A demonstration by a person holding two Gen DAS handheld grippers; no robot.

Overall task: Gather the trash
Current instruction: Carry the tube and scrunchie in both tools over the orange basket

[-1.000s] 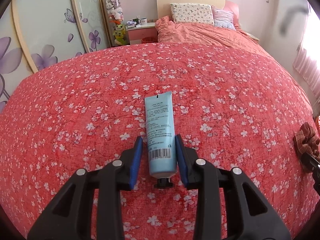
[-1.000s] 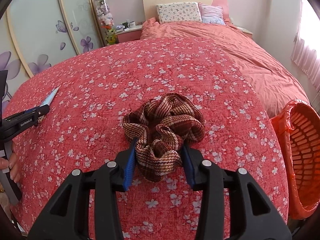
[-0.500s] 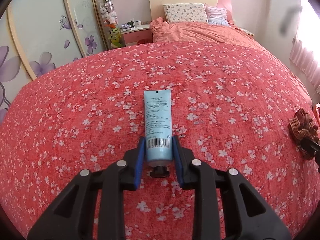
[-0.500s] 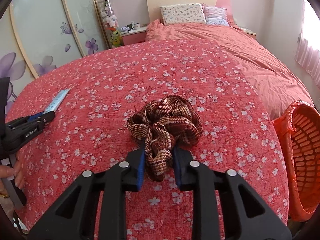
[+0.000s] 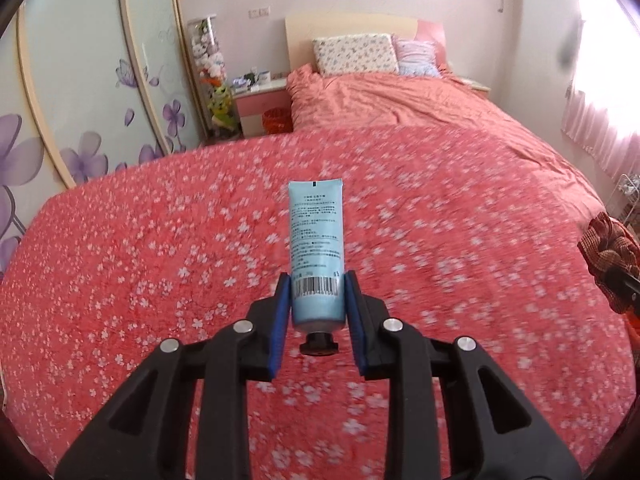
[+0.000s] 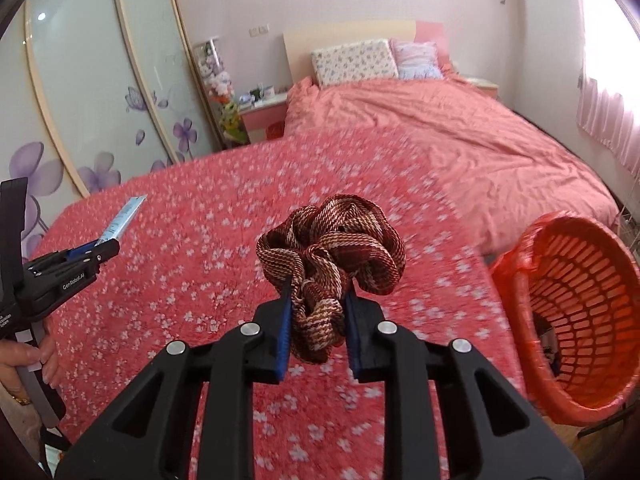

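Both items are up off the bedspread point(image 5: 160, 280) now. Left gripper point(image 5: 316, 296) pinches the tube point(image 5: 316, 240) near its cap end; right gripper point(image 6: 316, 304) pinches the scrunchie point(image 6: 332, 240), w/ basket point(image 6: 516, 292) beside it. Tube's light, slick; scrunchie's soft, so grip bunched fabric.

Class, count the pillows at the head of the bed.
2. A floral pillow leans on the headboard; a striped pillow sits right of it. Others may be hidden.

A bed point(image 5: 400, 264) under a red blanket point(image 5: 160, 280) with white blossoms — farther back, a plain pink quilt point(image 5: 400, 104) and two pillows point(image 5: 354, 54).
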